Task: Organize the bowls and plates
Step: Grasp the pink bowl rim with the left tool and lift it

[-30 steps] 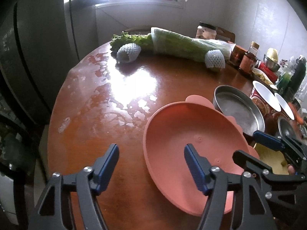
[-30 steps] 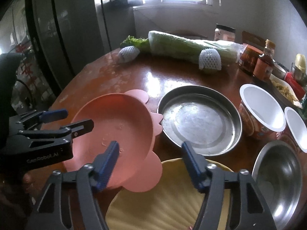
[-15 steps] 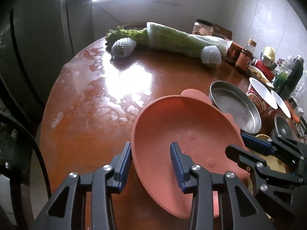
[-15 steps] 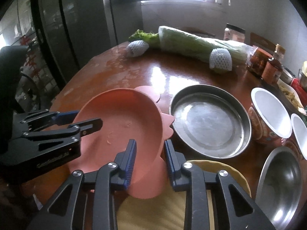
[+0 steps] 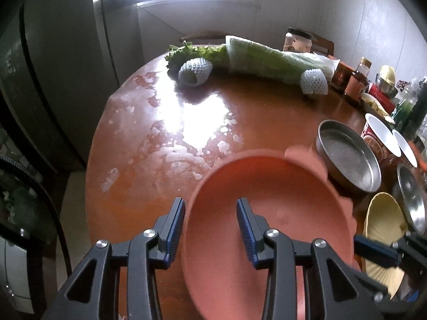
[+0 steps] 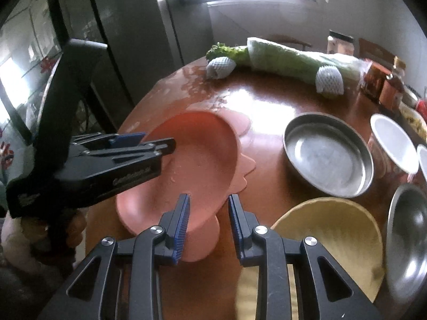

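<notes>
Both grippers [image 5: 210, 229] [image 6: 209, 221] now closed on pink plate [image 5: 267, 213], seemingly.

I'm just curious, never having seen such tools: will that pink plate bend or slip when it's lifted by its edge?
The pink plate looks like moulded plastic, so probably stiff and light. Its surface seems smooth, so it might slip a little. Both the left gripper and right gripper clamp its rim, which should steady it.

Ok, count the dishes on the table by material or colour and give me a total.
Pink plastic plate: 1
Yellow plate: 1
Steel: 2, the pan and the bowl
White-lined paper bowls: 2, and
Total: 6
</notes>
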Tool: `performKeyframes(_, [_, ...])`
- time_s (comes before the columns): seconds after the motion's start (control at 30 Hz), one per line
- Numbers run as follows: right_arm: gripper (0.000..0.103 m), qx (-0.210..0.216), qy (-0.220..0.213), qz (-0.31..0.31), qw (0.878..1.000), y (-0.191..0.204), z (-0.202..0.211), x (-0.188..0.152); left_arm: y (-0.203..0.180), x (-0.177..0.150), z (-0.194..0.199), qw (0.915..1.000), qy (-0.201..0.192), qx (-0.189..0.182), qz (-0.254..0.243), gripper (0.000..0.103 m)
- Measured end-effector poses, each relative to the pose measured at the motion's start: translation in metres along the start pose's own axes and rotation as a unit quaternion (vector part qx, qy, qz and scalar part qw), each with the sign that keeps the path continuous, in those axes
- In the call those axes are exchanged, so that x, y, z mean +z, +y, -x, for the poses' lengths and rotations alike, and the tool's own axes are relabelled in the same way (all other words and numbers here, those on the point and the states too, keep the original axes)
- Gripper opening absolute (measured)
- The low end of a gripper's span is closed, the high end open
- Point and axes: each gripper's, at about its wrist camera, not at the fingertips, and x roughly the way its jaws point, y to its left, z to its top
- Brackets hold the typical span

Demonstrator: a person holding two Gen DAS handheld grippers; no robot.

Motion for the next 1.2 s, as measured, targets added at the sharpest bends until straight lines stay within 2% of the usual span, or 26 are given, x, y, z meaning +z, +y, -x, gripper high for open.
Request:
performKeyframes(0.37, [0.033, 0.004, 0.012, -0.021, 1.0, 0.004, -0.001, -0.016, -0.011, 0.007, -0.01, 0.9999, 0.002, 0.002, -0.014, 0.041])
performKeyframes(0.63, [0.033, -0.007, -0.018, -0.007, 1.0, 0.007, 0.007, -0.018, -0.017, 0.01, -0.017, 0.9999, 0.003, -0.008, -0.015, 0.041])
performKeyframes(1.2, [0.04, -0.002, -0.015, -0.02, 1.0, -0.001, 0.005, -0.018, -0.018, 0.009, -0.013, 0.9997, -0.002, -0.018, -0.016, 0.042])
